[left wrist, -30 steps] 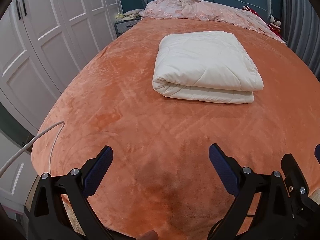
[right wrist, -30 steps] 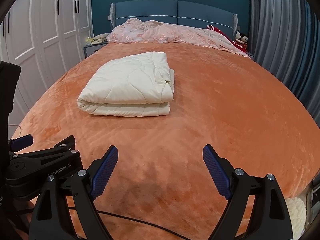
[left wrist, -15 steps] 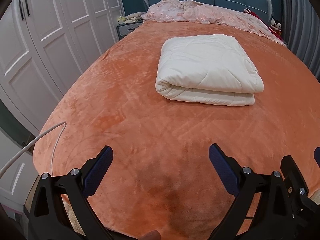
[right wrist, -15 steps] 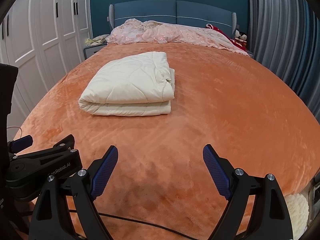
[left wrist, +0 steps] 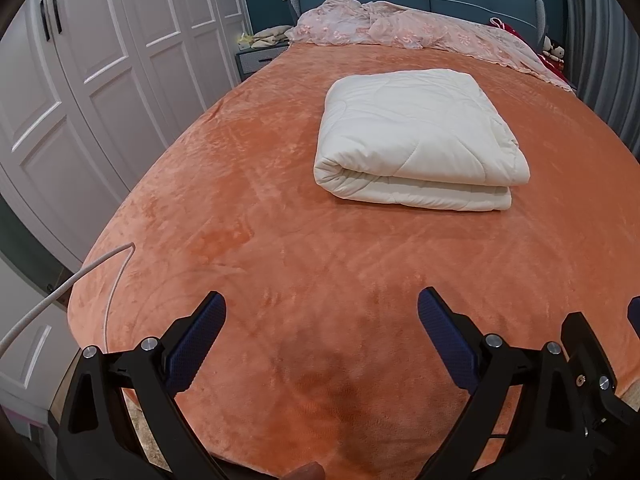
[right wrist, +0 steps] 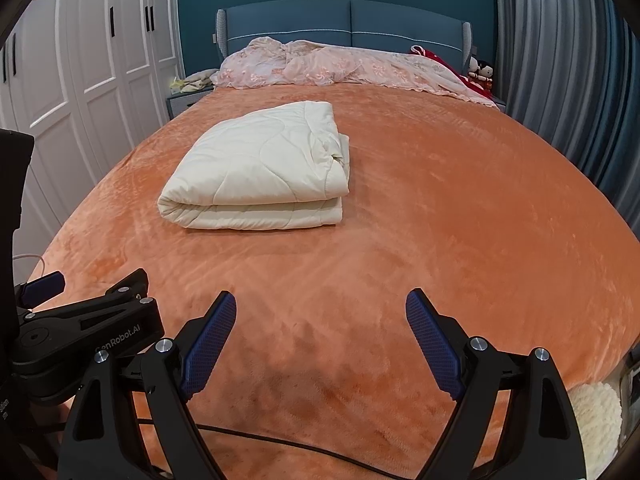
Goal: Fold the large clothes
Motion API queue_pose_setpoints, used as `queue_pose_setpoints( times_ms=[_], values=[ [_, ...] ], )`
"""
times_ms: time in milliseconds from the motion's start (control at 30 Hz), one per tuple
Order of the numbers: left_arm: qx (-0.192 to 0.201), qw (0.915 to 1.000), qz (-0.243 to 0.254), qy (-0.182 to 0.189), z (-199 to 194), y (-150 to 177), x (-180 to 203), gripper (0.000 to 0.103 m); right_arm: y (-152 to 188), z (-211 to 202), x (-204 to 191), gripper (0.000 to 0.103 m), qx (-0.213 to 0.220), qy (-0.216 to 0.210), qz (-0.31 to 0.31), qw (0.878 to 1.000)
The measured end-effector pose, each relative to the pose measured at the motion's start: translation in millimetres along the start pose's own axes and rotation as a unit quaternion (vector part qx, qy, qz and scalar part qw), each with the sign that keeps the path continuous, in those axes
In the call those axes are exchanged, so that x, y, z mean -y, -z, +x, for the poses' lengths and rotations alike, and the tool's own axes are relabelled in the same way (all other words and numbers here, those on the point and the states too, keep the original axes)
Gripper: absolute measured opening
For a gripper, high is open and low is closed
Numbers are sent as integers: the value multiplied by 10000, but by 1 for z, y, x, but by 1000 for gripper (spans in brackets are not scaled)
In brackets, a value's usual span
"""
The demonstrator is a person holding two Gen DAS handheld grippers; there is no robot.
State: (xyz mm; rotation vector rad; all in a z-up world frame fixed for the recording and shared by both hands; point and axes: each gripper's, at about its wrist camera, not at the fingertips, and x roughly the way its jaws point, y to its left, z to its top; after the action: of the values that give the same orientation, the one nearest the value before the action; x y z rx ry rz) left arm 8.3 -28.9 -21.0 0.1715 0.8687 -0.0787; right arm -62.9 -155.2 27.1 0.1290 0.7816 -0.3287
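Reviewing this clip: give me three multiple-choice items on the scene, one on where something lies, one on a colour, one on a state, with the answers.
1. Where does the cream quilt lie?
A. On the orange bedspread, apart from both grippers
B. On the floor beside the bed
C. Between the right gripper's jaws

2. What colour is the headboard?
A. White
B. Blue
C. Orange

3. How is the quilt?
A. Spread flat over the whole bed
B. Crumpled in a heap
C. Folded into a compact stack of layers

Answers:
1. A, since it rests mid-bed, well beyond the left gripper and the right gripper, whose jaws both stand open on nothing.
2. B, as the padded panels behind the pink cover are blue.
3. C, because stacked layers with a rounded fold show along its near edge.
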Motion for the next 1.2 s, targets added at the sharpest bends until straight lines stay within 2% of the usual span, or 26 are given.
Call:
queue_pose_setpoints(
  times_ms=[1200],
  values=[
    [-14,10000,-36,27,0,5,-2,94,2,-2,-2,85,-14,-10,41,10000]
  ],
)
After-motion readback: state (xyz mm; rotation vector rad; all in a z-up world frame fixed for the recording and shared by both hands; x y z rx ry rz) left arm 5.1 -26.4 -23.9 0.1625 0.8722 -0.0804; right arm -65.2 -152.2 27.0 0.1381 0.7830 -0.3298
